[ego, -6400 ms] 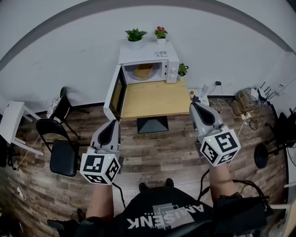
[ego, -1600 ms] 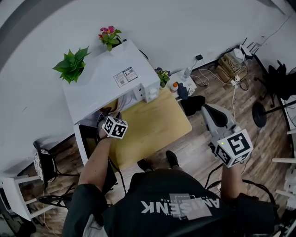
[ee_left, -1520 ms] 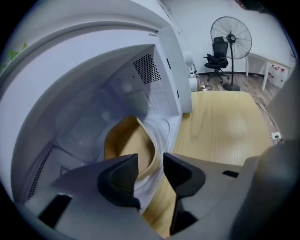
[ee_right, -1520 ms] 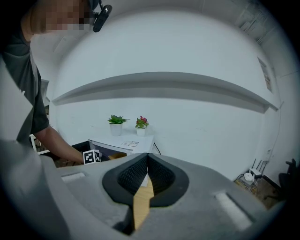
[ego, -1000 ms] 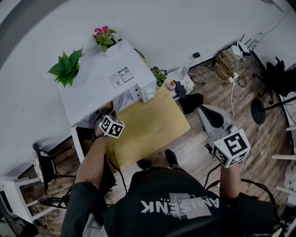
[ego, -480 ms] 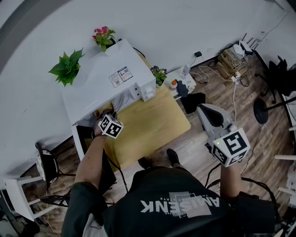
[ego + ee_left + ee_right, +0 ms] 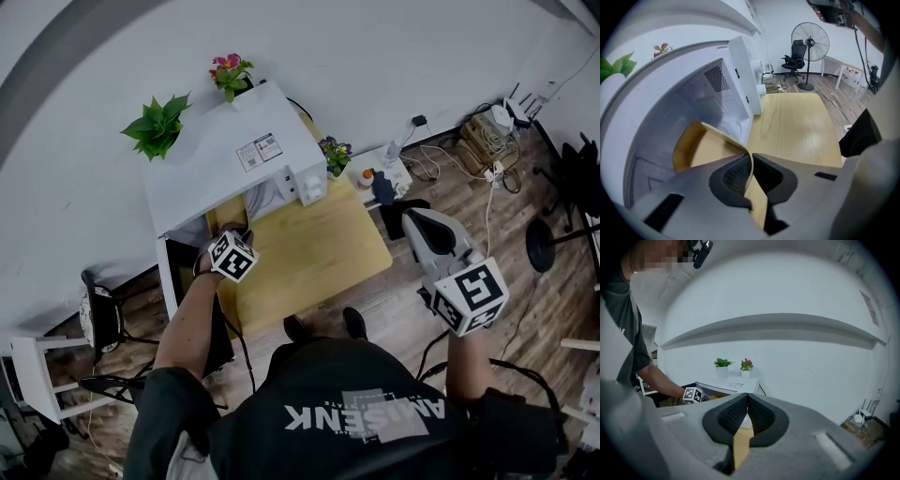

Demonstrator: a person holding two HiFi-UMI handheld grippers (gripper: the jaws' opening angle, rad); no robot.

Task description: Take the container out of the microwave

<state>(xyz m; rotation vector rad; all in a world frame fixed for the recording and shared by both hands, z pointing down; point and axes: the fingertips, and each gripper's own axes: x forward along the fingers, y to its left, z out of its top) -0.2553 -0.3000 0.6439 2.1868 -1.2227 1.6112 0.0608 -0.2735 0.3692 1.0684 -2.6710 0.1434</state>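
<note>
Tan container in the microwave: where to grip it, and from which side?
Grip the near rim of the container, coming in through the open front of the microwave. Its wall is thin and upright, so one jaw goes inside, one outside; the cavity walls block other sides. The left gripper is shut on that rim.

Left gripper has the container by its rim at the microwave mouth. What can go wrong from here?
1. The left gripper pinches only one thin edge of the container, and the body hangs off to one side; it may tilt or slip out.
2. The container sits close to the microwave opening and could catch the frame on the way out.
3. The right gripper is shut and held aside, so nothing backs up the grip.
</note>
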